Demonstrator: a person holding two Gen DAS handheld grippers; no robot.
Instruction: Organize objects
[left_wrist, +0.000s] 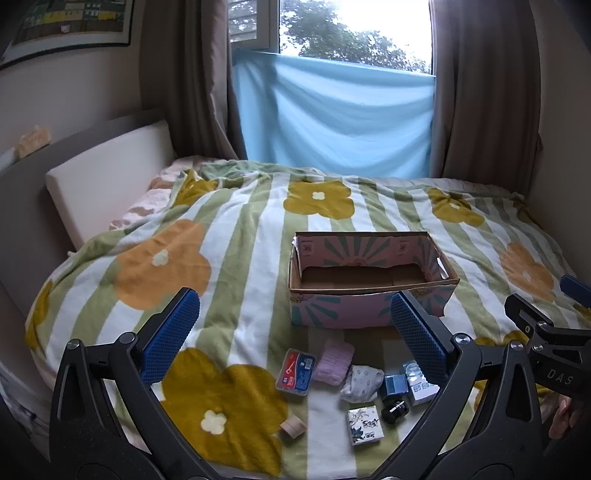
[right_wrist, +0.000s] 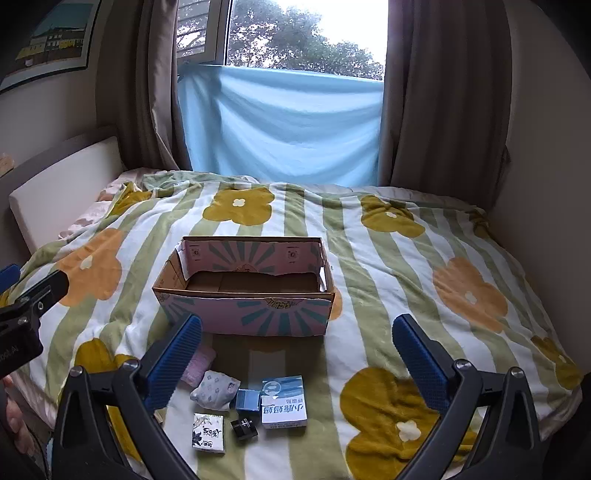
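Observation:
An open pink cardboard box stands empty on the bed. In front of it lie small items: a red-blue floss case, a pink cloth roll, a patterned white pouch, a small blue box, a white-blue carton, a black cap, a tissue pack and a tape roll. My left gripper is open above them. My right gripper is open, also above them.
The bed has a striped flowered blanket. A white headboard cushion is at the left. A window with blue cloth and brown curtains is behind. The right gripper shows at the left wrist view's right edge.

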